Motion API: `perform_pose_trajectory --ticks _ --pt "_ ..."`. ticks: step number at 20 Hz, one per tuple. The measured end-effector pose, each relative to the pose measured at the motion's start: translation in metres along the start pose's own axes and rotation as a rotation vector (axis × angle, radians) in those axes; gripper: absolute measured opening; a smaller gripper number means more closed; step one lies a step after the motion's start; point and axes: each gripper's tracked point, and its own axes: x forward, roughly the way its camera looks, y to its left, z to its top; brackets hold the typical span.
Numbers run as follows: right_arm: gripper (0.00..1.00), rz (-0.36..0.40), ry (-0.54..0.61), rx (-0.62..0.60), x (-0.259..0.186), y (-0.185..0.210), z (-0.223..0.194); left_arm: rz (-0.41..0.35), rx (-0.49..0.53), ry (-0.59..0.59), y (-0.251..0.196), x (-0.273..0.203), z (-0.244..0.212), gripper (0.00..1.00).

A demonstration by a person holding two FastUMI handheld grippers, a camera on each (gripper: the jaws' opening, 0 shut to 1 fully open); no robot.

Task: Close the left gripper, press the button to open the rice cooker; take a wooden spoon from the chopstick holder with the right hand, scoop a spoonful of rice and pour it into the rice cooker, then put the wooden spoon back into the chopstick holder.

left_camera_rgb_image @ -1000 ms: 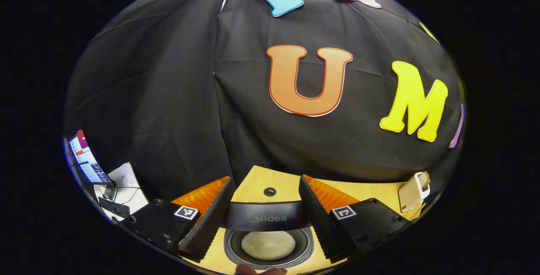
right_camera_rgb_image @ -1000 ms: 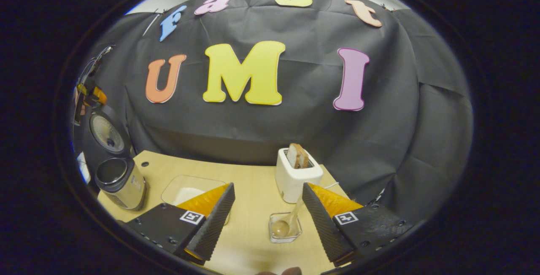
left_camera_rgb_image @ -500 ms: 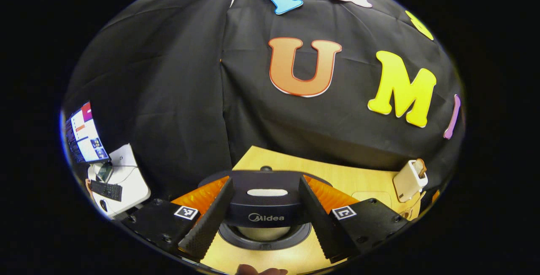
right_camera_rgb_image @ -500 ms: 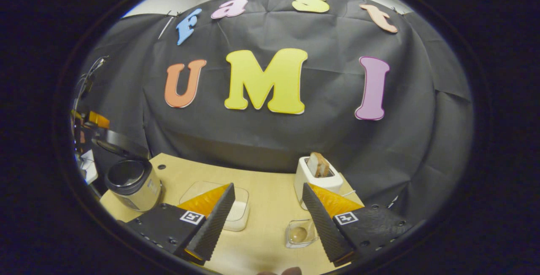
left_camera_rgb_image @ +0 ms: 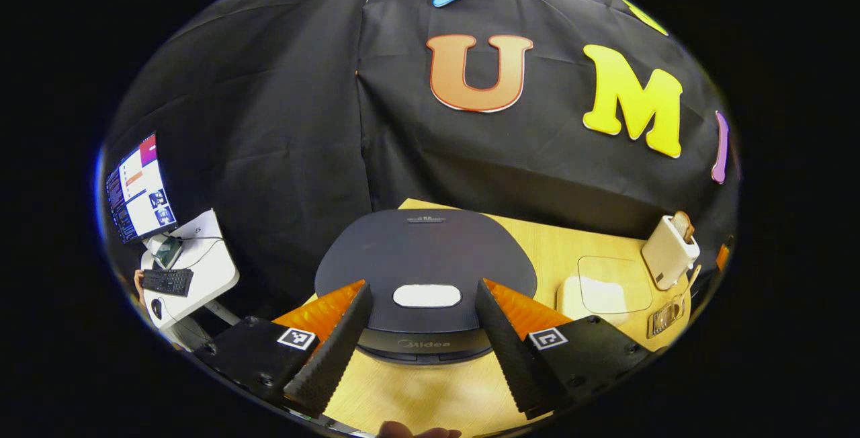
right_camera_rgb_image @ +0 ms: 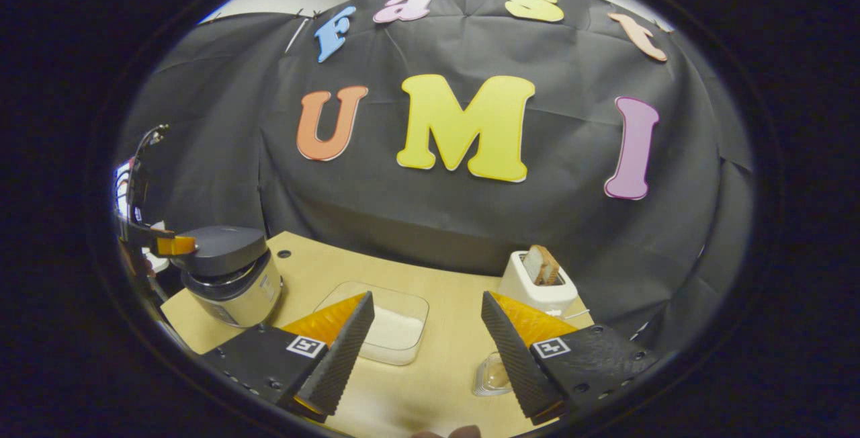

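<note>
Rice cooker (left_camera_rgb_image: pixel 426 270): lid down.
Left tongs (left_camera_rgb_image: pixel 425 337): apart — straddling the lid.
Right tongs (right_camera_rgb_image: pixel 426 351): apart, empty.
Risk: spread fingers miss the button (left_camera_rgb_image: pixel 426 295) — lid stays shut.

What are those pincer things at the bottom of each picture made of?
Each gripper, left and right, has two wedge-shaped fingers with ridged, saw-toothed inner faces. They sit on black blocks fixed with screws, each bearing a small square black-and-white marker tag.
</note>
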Motion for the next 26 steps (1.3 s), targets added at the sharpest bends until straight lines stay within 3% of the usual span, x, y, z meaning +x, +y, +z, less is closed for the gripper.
perform_pose_trajectory --ticks 7,14,19,26 --pt "0.98 0.020 -0.003 -0.011 -0.007 0.011 0.003 0.010 0.002 0.031 0.000 0.008 -0.032 0.99" --pt "0.98 0.043 0.020 -0.015 -0.008 0.025 -0.003 0.035 -0.006 0.013 -0.002 0.010 -0.039 0.99" --pt "0.95 0.083 0.026 -0.036 -0.004 0.041 -0.005 0.036 0.002 -0.076 -0.001 0.012 -0.036 0.99" --pt "0.96 0.082 -0.005 -0.036 -0.008 0.039 0.007 0.070 -0.002 -0.049 0.001 0.005 -0.037 0.98"
